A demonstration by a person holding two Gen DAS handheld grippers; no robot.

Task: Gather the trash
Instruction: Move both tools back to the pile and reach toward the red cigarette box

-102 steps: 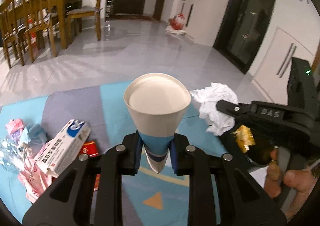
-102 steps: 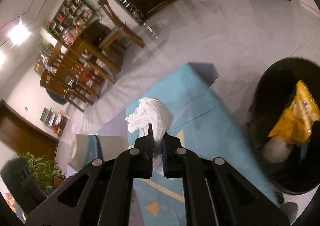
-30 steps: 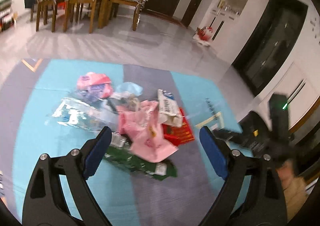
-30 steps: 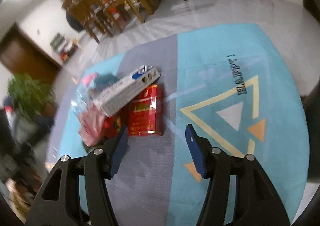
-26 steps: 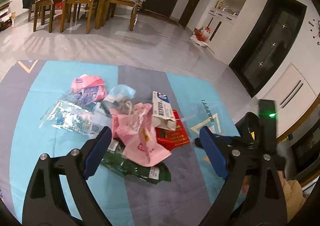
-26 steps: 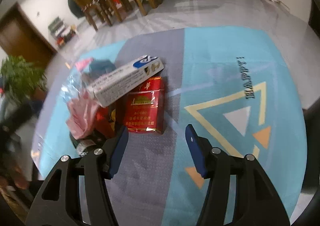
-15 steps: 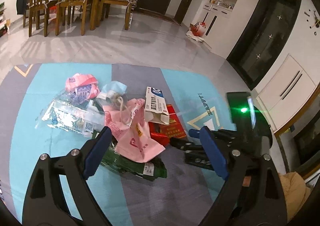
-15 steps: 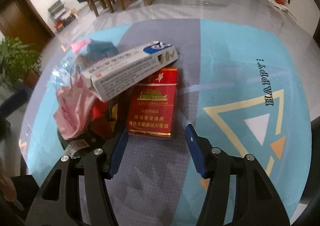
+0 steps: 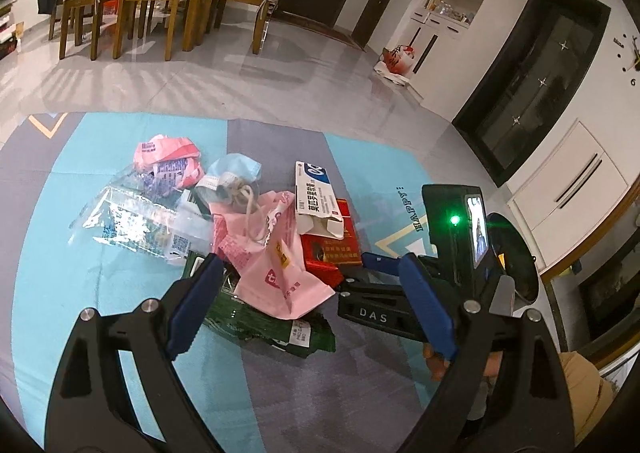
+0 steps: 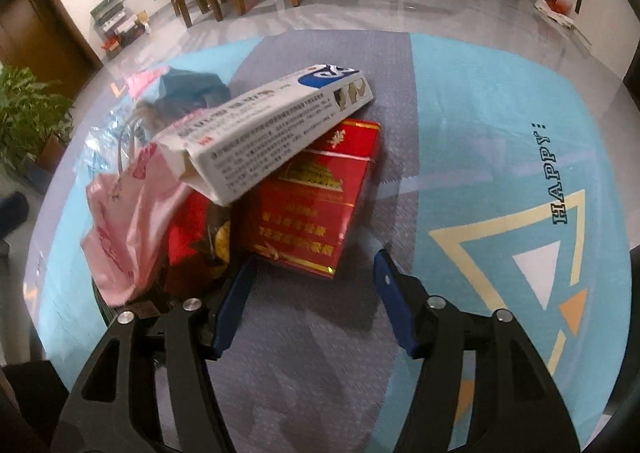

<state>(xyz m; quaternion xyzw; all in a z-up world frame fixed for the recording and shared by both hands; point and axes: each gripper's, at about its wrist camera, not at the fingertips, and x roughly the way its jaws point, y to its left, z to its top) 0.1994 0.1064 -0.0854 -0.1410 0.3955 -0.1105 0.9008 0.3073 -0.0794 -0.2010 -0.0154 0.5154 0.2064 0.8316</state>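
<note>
Fingers of the left gripper [image 9: 310, 309] stand spread and empty, hovering over the heap of trash on the blue-and-grey rug [image 9: 100, 325], the crumpled pink plastic bag [image 9: 280, 273] between them; the paper cup they carried seconds ago is gone. Right gripper [image 10: 316, 305] fingers, released and empty, have just been widening as they closed in on the flat red cigarette carton [image 10: 316, 205] under the white cardboard medicine box [image 10: 272, 125], likely the next pick.

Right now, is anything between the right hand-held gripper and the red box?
Nothing visible: the right hand-held gripper, open, faces the red box's near end over bare rug. A white carton lies across the box's far end.
</note>
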